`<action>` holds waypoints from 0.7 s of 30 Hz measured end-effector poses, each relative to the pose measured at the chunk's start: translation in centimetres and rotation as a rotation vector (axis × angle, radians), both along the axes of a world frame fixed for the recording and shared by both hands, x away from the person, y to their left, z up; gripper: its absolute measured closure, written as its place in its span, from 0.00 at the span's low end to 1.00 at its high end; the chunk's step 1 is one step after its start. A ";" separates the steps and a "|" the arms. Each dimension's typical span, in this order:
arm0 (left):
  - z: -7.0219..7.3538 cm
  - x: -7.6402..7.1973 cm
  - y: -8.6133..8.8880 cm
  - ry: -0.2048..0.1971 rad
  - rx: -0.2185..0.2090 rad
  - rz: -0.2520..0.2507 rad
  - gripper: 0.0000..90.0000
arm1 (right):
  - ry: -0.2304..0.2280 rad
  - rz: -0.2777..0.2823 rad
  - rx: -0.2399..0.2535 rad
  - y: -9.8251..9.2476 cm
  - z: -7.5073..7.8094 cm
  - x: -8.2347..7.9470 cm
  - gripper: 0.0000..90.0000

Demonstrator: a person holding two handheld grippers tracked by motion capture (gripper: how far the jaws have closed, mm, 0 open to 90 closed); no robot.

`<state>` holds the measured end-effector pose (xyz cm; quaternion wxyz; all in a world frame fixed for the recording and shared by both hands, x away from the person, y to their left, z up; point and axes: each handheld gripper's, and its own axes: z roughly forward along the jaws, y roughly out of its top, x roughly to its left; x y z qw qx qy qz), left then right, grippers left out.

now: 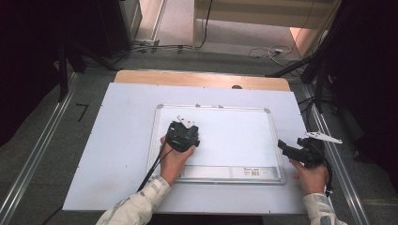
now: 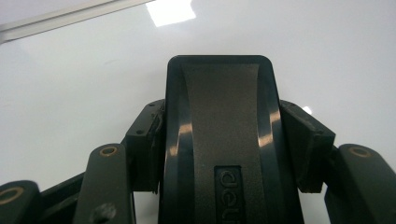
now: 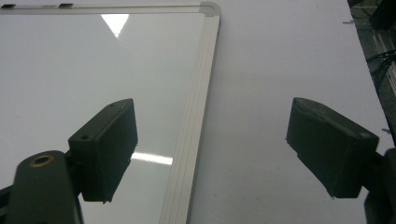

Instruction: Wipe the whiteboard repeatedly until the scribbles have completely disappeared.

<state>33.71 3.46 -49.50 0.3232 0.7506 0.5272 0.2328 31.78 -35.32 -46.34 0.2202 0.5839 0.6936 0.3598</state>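
Clearly the left gripper (image 1: 182,136) was clamped on a black eraser (image 2: 219,140), its two jaws pressed against the eraser's long sides, and the eraser sat flat on the whiteboard (image 1: 234,140) toward the board's left part. Judging by how things lay, the wiping looked well along or nearly done: the white surface showed no marks anywhere that could be made out (only soft reflections of a ceiling light), so little seemed left beyond a last pass and setting the eraser down. The eraser was a rounded-cornered block with a glossy plastic shell, a matte, finely grained strip down its back and a raised logo. The board was smooth and shiny, framed in ribbed pale metal with rounded corner pieces, and lay on a matte white sheet (image 1: 117,140) over a wooden table (image 1: 202,78). The right gripper (image 1: 300,151) hung beside the board's right edge with its jaws wide apart and nothing between them.
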 end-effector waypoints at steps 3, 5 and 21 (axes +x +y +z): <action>0.0 0.5 -0.6 -0.001 -0.004 -0.007 0.45 | 0.000 0.002 -0.002 -0.1 -0.1 0.0 0.17; 0.0 1.1 -0.8 0.000 -0.006 -0.015 0.45 | -0.001 0.003 0.000 -0.1 -0.1 0.0 0.17; 0.2 7.0 2.5 -0.001 -0.023 0.148 0.45 | 0.005 -0.001 0.006 -0.4 -0.2 0.1 0.17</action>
